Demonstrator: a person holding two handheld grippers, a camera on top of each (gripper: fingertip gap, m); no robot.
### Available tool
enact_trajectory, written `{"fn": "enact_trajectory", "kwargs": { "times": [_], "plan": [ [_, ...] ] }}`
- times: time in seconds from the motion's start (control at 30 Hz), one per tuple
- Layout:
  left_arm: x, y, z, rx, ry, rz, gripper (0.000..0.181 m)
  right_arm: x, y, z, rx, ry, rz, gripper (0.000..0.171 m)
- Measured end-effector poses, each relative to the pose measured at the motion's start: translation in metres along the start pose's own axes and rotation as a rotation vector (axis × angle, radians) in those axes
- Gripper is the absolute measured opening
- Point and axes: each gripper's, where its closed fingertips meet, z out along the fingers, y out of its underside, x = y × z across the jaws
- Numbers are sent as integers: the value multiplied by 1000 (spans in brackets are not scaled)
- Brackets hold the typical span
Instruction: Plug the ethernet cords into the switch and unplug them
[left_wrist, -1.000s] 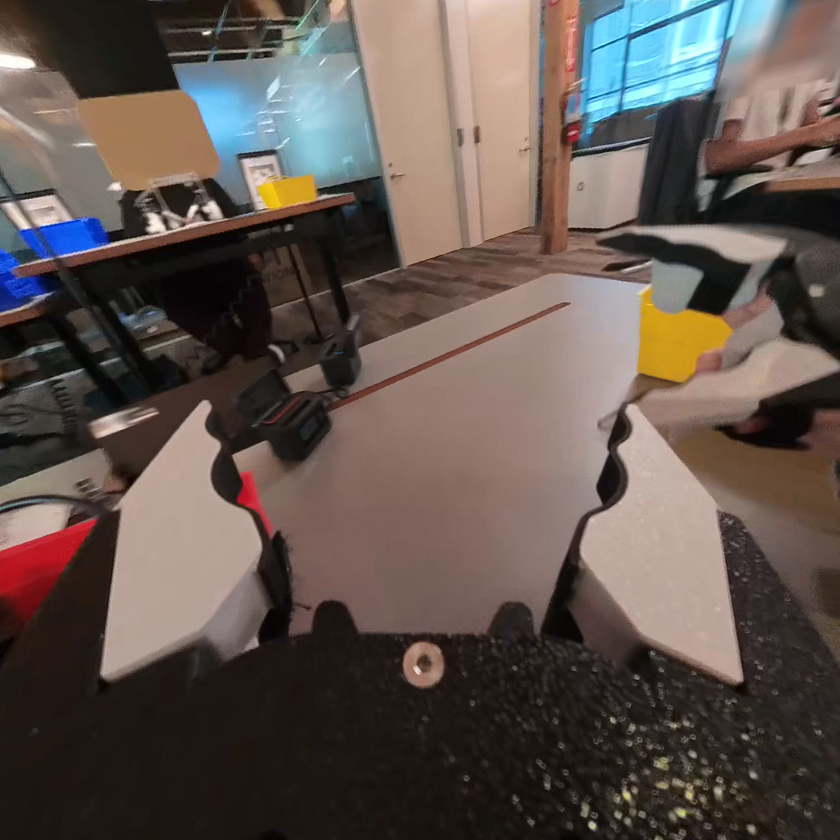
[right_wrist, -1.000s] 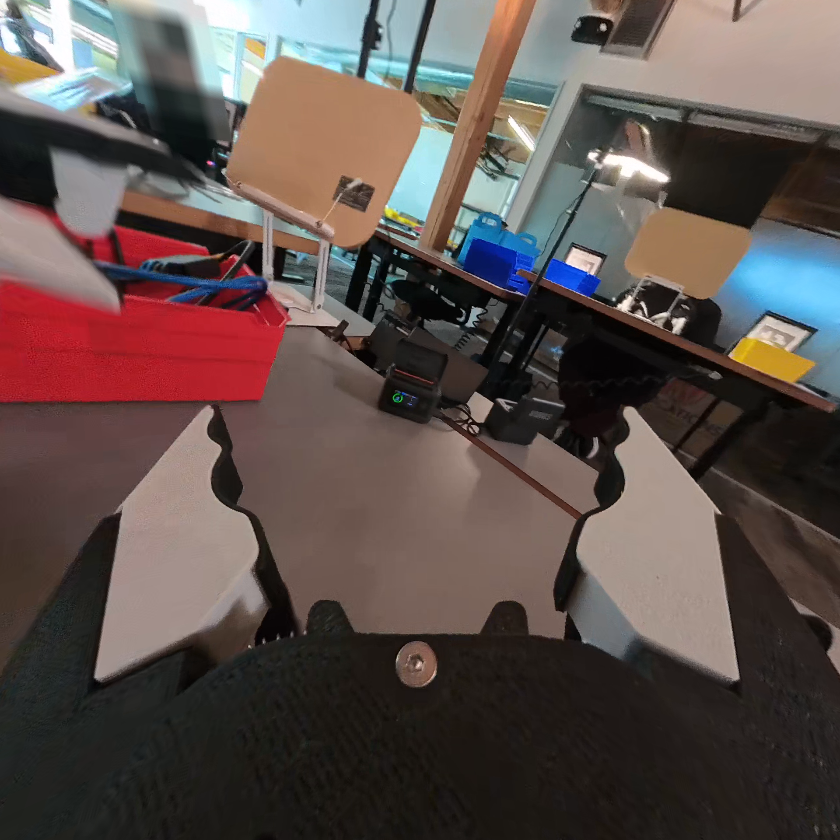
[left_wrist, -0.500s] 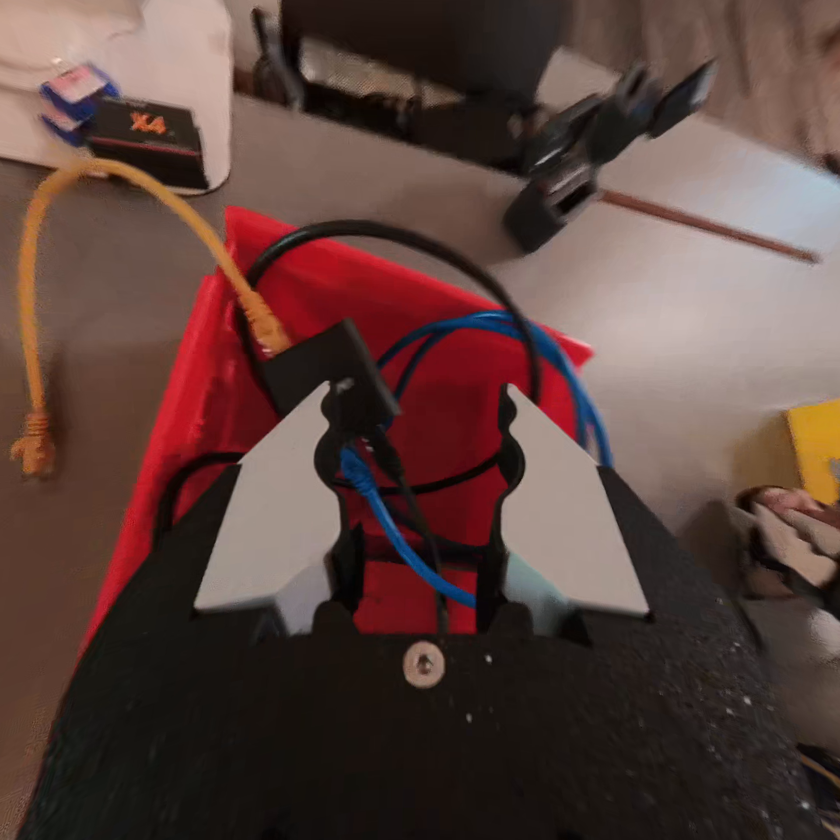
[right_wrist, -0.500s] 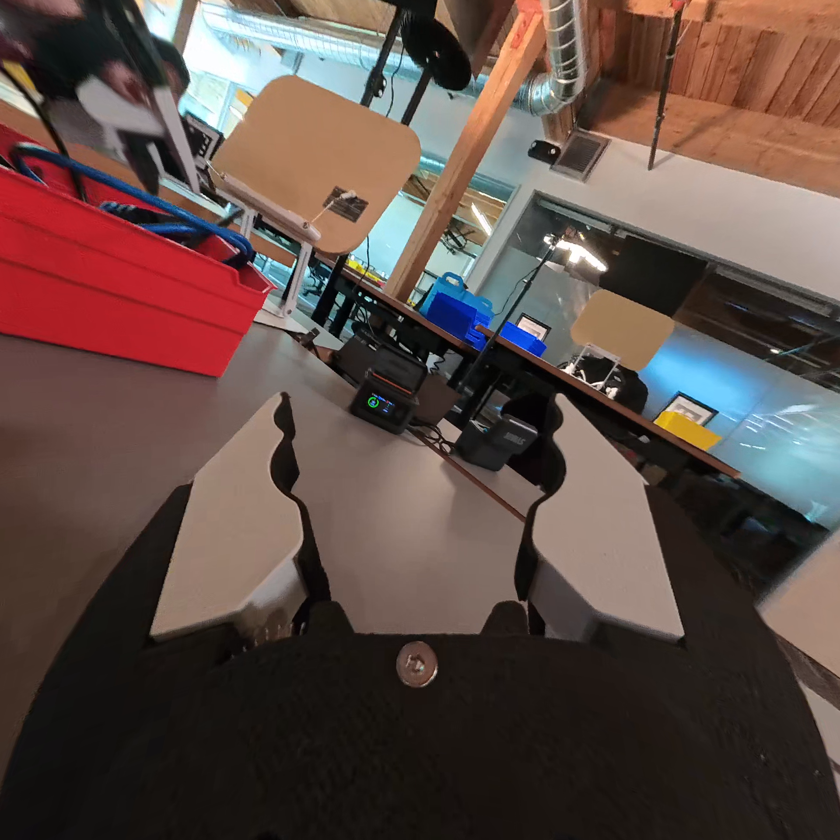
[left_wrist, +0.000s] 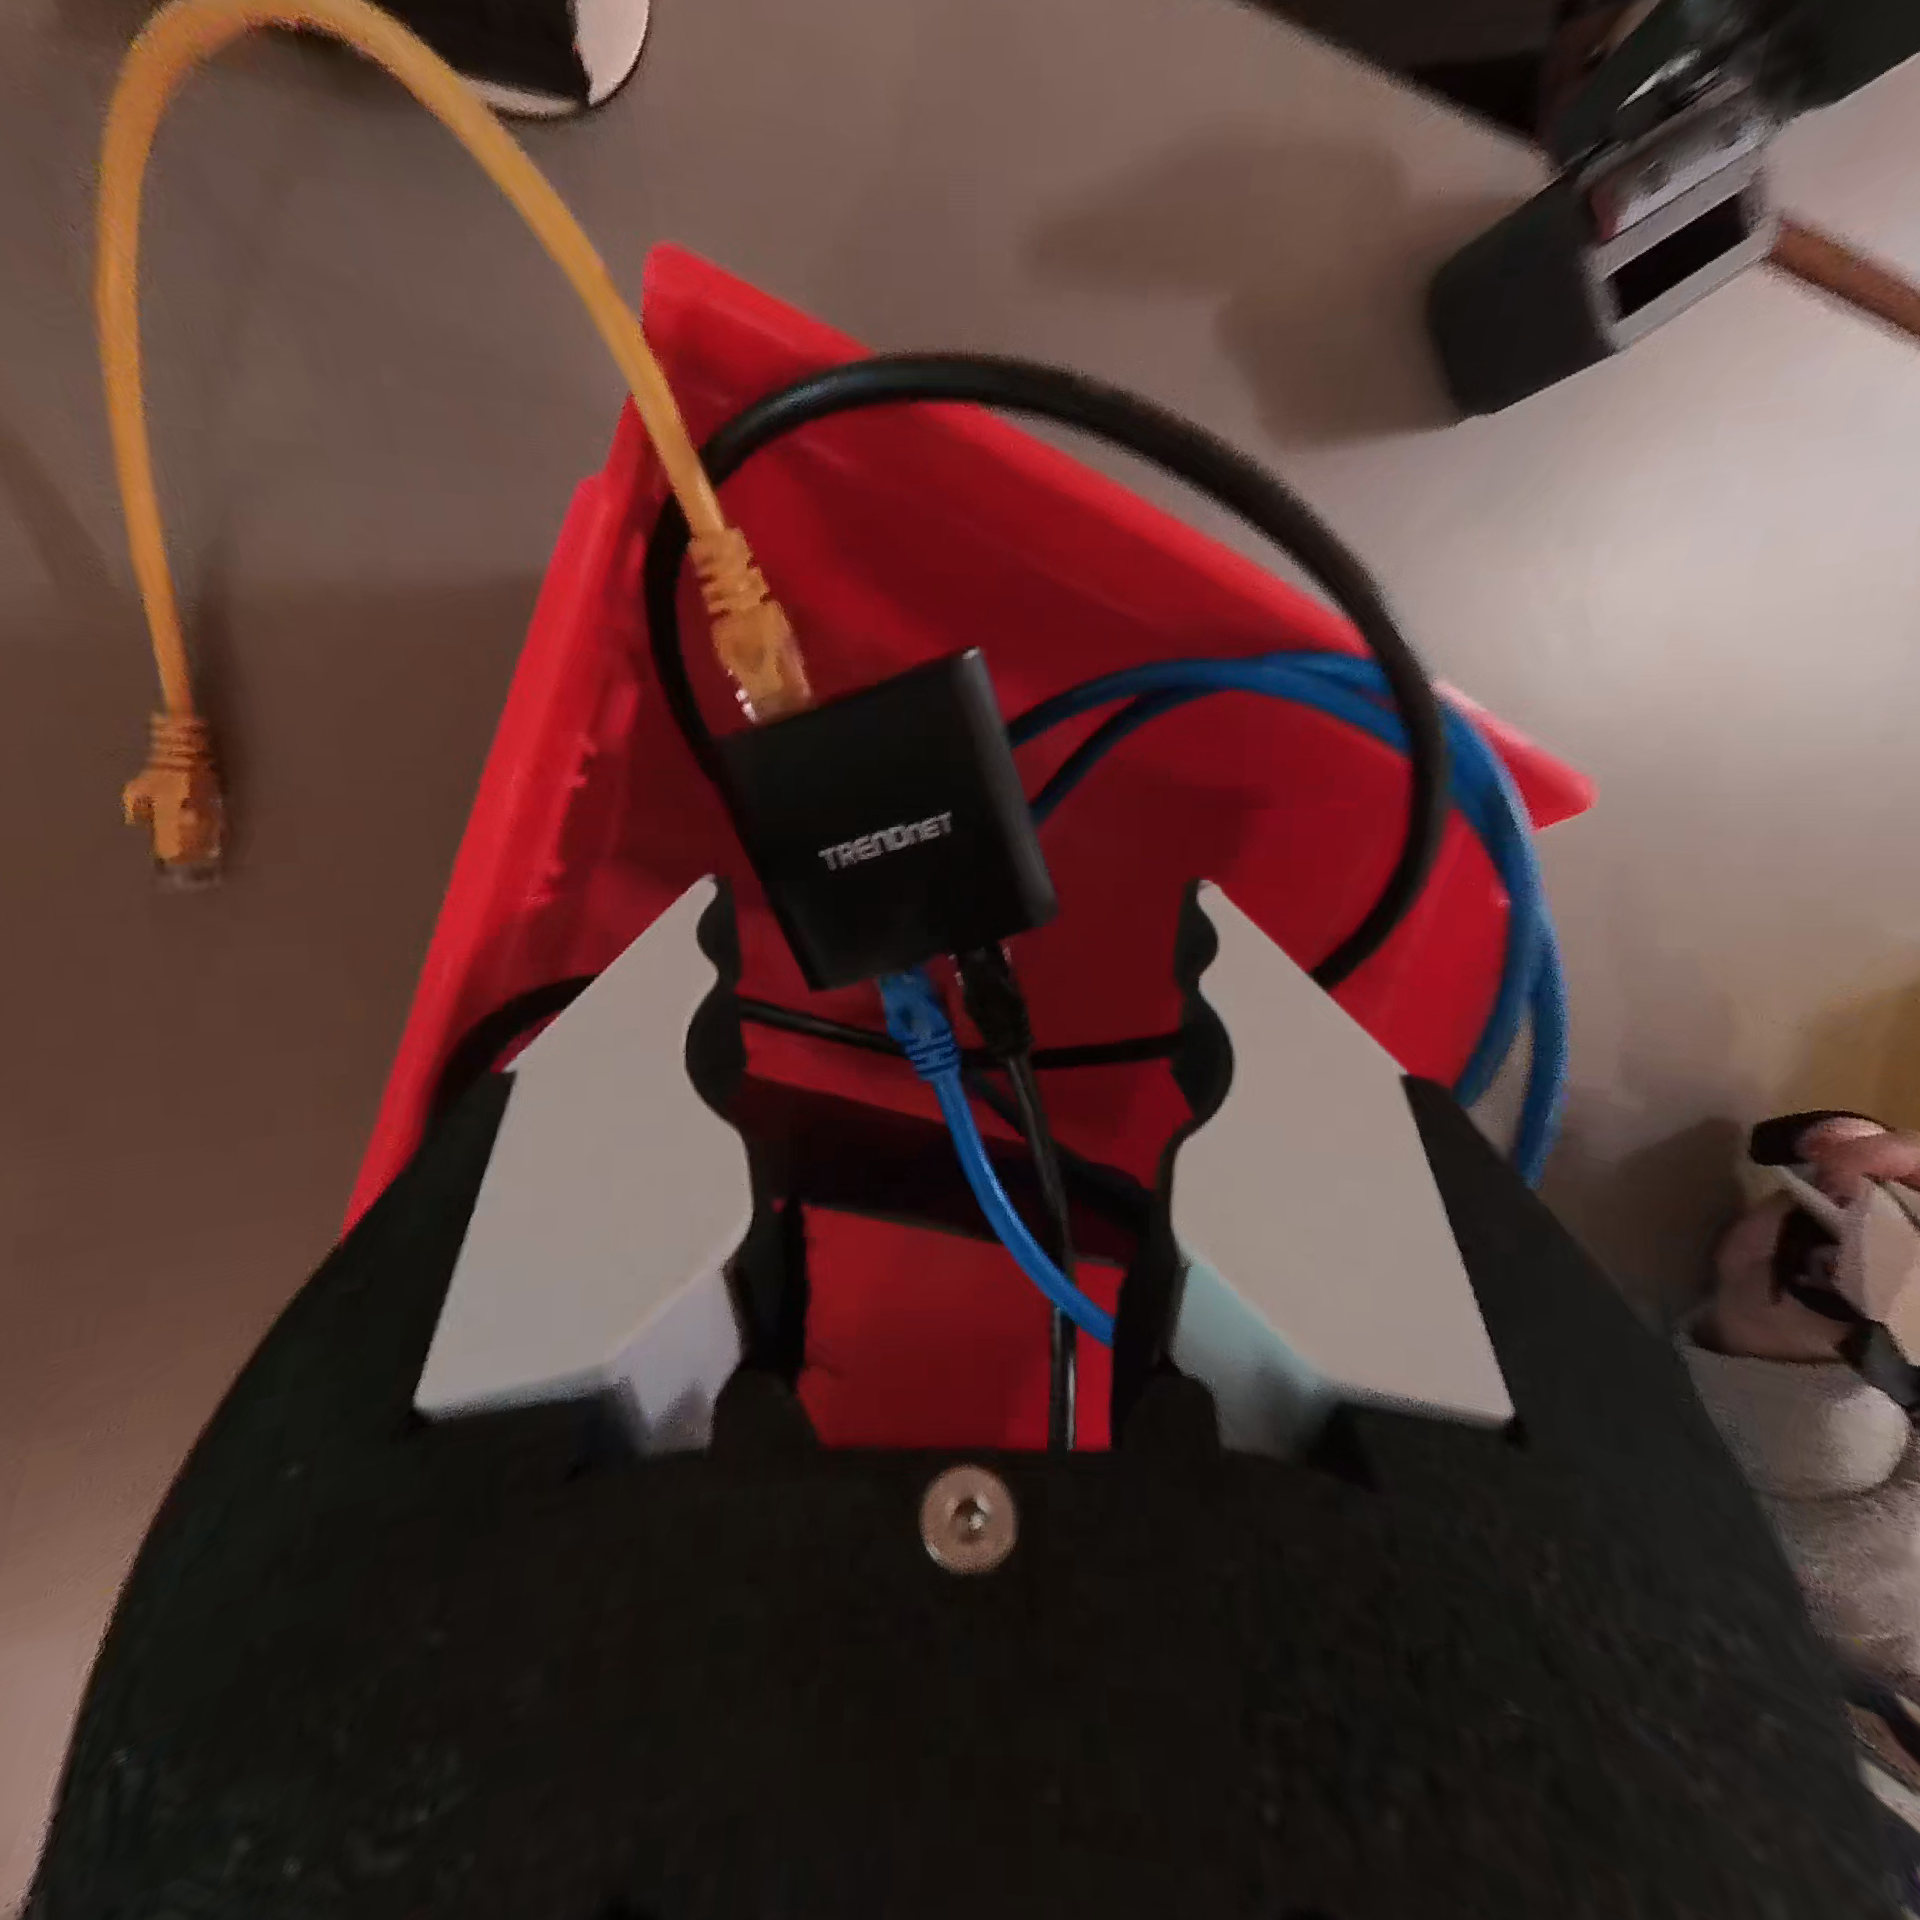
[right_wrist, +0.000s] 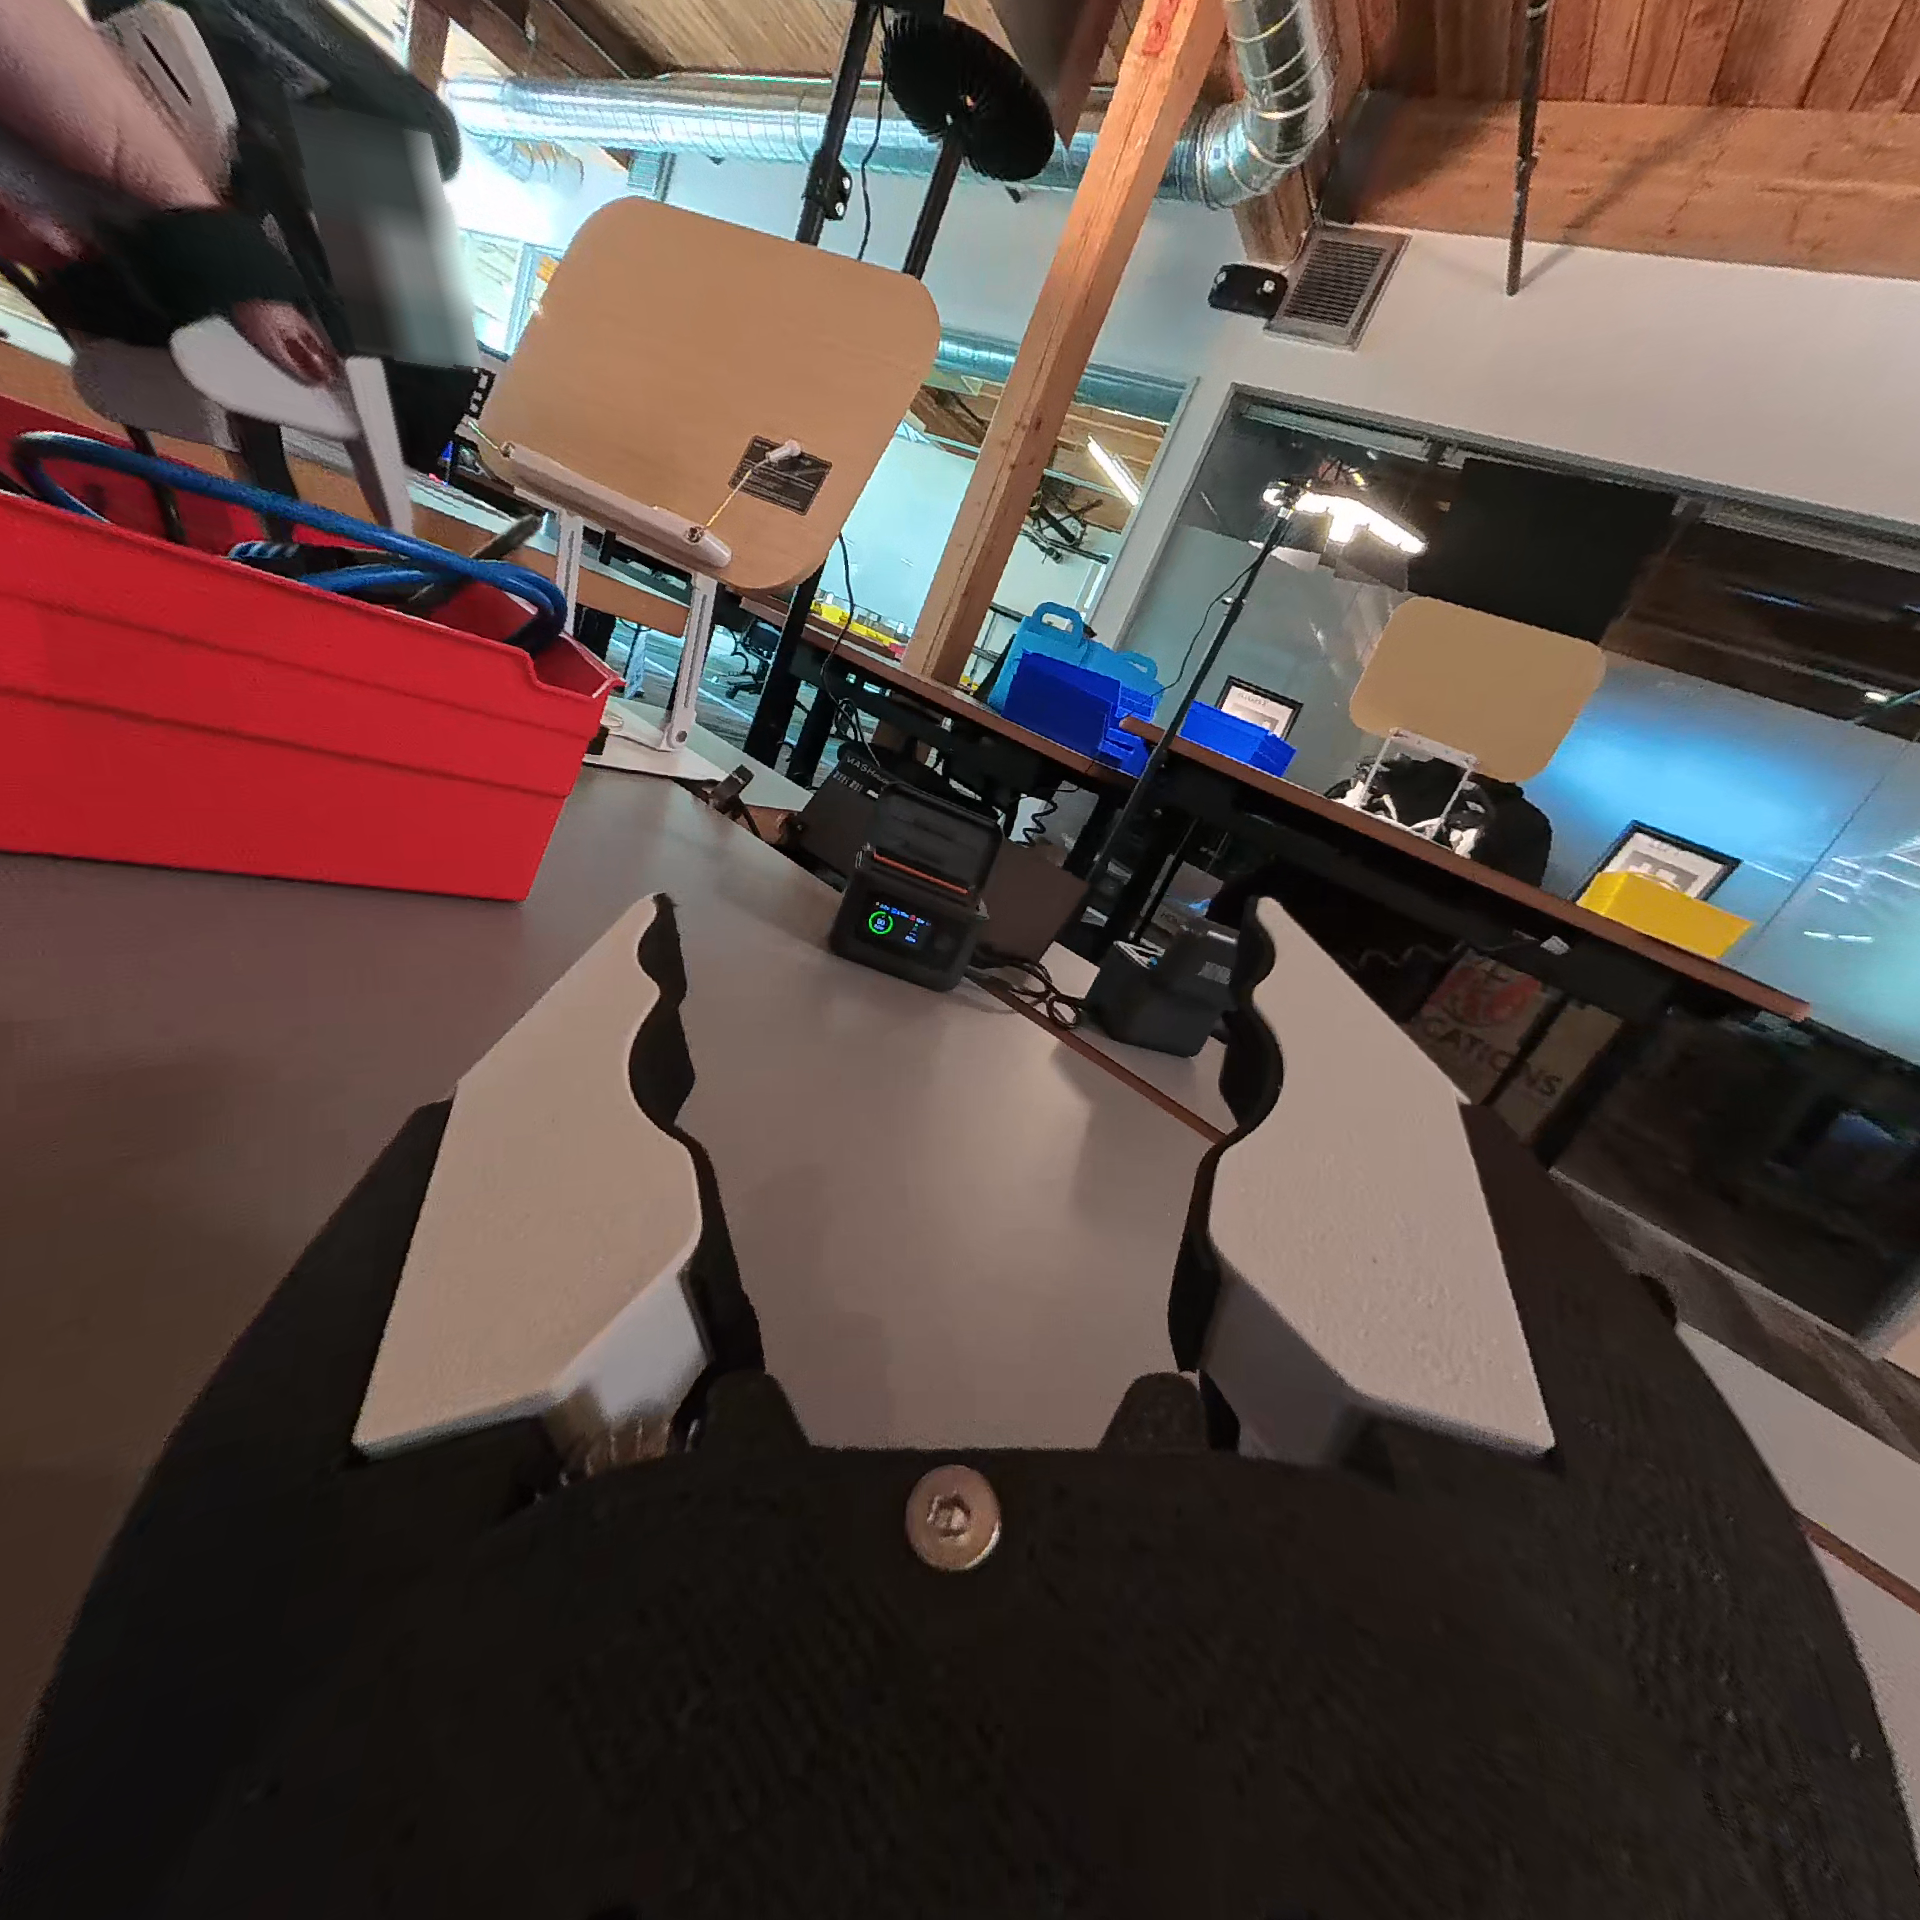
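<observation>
The left gripper (left_wrist: 956, 904) points steeply downward, its two white fingers (left_wrist: 603, 1164) spread apart with nothing pinched between them. The right gripper (right_wrist: 961, 920) is held low and nearly level, aimed forward, its jaws likewise parted and empty. In the right wrist view the left gripper shows up and to the left, gripped by a gloved hand (right_wrist: 135, 218).

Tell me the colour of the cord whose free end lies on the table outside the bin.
Orange cord, clearest in the left wrist view.
</observation>
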Motion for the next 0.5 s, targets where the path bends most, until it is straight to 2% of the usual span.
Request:
{"fn": "enact_trajectory", "kwargs": {
  "times": [0.13, 0.23, 0.3, 0.4, 0.5],
  "plan": [
    [-11, 6, 18, -62, -41, 9, 81, -4, -1, 1, 1, -13, -17, 104],
    [-7, 2, 31, -35, 59, -36, 69, -6, 0, 1, -4, -21, -15, 103],
    [-4, -2, 32, 6, 113, -48, 69, -5, 1, 1, -3, -24, -10, 103],
    [0, -3, 22, 43, 157, -22, 67, -5, 3, 1, -14, -26, -3, 101],
    [5, -9, -5, 111, 140, 42, 66, -5, 3, 1, -14, -26, -4, 100]
  ]
}}
